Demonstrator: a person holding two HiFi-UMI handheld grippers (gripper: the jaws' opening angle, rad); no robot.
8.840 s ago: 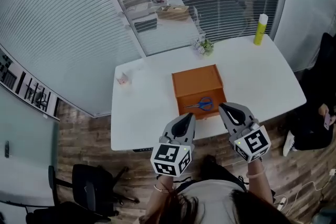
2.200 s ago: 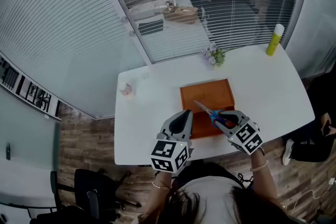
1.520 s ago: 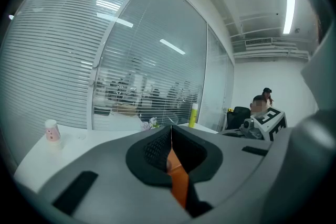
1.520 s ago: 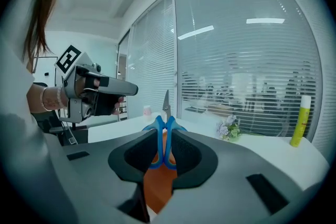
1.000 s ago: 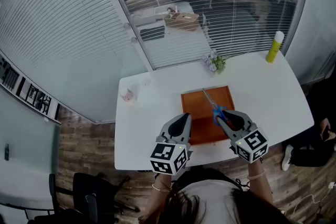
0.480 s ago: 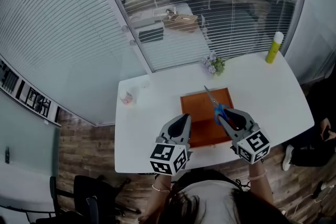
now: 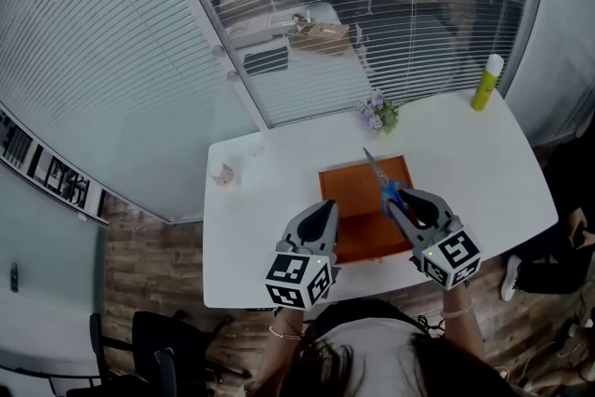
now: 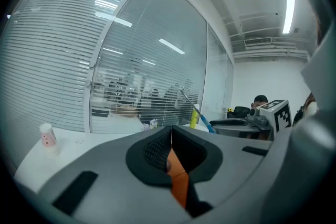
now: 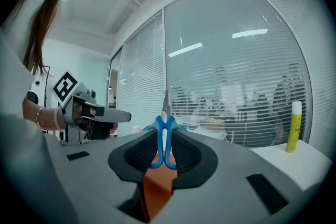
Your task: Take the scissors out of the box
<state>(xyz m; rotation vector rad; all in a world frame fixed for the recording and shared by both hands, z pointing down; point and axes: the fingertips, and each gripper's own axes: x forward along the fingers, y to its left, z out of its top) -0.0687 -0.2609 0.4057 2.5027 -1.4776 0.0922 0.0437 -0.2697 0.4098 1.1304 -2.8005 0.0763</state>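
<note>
The blue-handled scissors (image 7: 377, 174) are off the floor of the orange box (image 7: 349, 186), above its right side, blades pointing away from me. My right gripper (image 7: 402, 200) is shut on their handles. In the right gripper view the handles (image 9: 159, 140) sit pinched between the pads, with the blades (image 9: 166, 105) sticking upward and the box (image 9: 156, 186) below. My left gripper (image 7: 325, 211) hovers shut and empty over the box's near left corner. Its own view shows the jaws meeting (image 8: 170, 136), with a strip of the box (image 8: 179, 186) beneath.
The box stands on a white table (image 7: 260, 200). A yellow bottle (image 7: 485, 81) is at the far right corner, a small plant (image 7: 379, 114) at the far edge and a paper cup (image 7: 222, 174) at the far left. Glass walls with blinds stand behind the table.
At first the scissors lay in the box with both grippers short of it. The right gripper then lifted them. Over the last second nothing has visibly moved.
</note>
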